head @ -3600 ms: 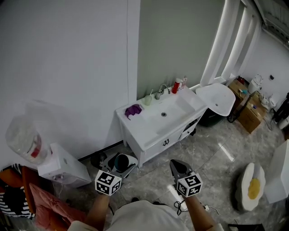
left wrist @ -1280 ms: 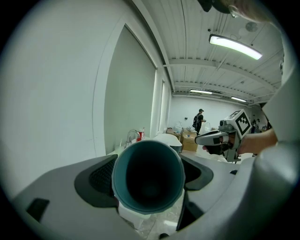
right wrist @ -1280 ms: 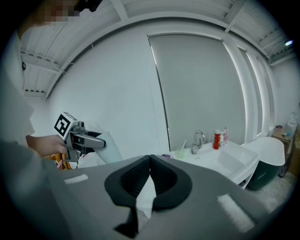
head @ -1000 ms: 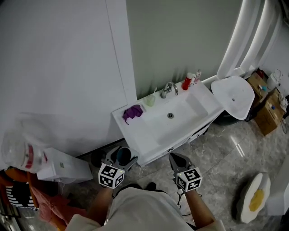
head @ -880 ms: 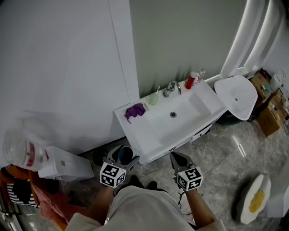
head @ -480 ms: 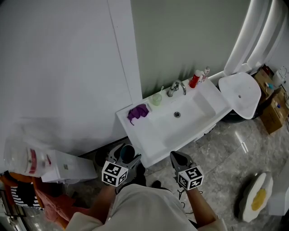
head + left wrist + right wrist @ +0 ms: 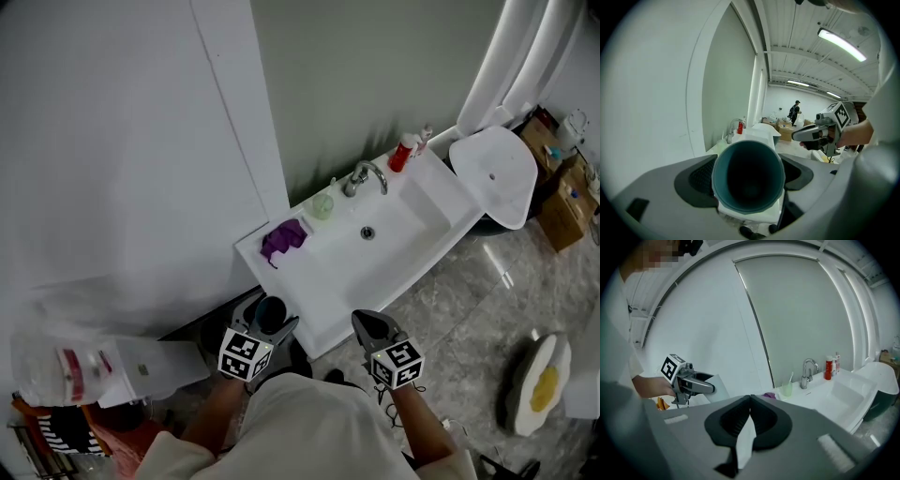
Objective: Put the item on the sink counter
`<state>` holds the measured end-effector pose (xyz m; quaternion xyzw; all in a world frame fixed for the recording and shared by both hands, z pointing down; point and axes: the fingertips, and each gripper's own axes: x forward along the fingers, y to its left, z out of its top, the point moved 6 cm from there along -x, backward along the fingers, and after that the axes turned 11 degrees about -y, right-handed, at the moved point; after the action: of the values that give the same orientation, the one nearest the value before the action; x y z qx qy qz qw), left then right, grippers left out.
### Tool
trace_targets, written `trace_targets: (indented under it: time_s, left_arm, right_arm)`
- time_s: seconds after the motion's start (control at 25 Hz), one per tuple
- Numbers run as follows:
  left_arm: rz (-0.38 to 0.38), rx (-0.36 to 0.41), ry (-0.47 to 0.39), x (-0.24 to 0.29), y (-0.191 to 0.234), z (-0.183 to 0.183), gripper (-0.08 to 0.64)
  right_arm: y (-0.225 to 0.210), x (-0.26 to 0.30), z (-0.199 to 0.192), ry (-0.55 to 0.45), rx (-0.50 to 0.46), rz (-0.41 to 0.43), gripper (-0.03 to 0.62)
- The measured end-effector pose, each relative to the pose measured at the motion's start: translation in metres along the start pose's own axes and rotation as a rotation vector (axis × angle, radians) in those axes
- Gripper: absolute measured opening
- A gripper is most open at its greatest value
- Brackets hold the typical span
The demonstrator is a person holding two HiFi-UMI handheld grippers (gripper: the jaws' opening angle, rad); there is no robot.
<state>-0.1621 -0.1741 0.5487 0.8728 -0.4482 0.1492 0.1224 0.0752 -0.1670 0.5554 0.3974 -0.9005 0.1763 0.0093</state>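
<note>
A teal cup sits between the jaws of my left gripper, which is shut on it just short of the front left corner of the white sink counter. In the left gripper view the cup's dark mouth faces the camera, with the left gripper clamped on both its sides. My right gripper hovers shut and empty before the counter's front edge. Its jaws meet at the tip in the right gripper view.
On the counter stand a faucet, a purple cloth, a green cup with a toothbrush and a red bottle. A white round seat is right of it. A water dispenser stands at the left.
Both grippers have moved toward the sink counter and slightly down. The counter now lies closer in the head view. The left gripper still holds the teal cup.
</note>
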Motion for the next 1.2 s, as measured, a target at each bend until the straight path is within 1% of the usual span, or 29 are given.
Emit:
trace_targets:
  time_s: [0.08,0.32,0.56,0.76,0.96,1.2]
  left_arm:
    - [-0.017,0.013,0.017,0.01,0.009,-0.004,0.387]
    - [-0.069,0.014,0.062,0.039,0.032,-0.02,0.387]
    - [-0.101,0.045,0.108,0.071,0.061,-0.052,0.387]
    - [-0.148,0.077,0.144,0.096,0.075,-0.076,0.387]
    - [-0.167,0.085,0.188,0.122,0.09,-0.1,0.388]
    - [-0.199,0.132,0.222,0.154,0.095,-0.125,0.387]
  right_arm:
    - [-0.003,0.009,-0.003,0.009,0.014,-0.016,0.011]
    - [-0.015,0.027,-0.018,0.061,0.038,-0.092,0.011]
    - [-0.018,0.046,-0.039,0.099,0.061,-0.154,0.011]
    - [-0.019,0.058,-0.047,0.108,0.089,-0.197,0.011]
    - [-0.017,0.068,-0.056,0.103,0.131,-0.24,0.011]
    - [-0.019,0.07,-0.072,0.128,0.174,-0.285,0.011]
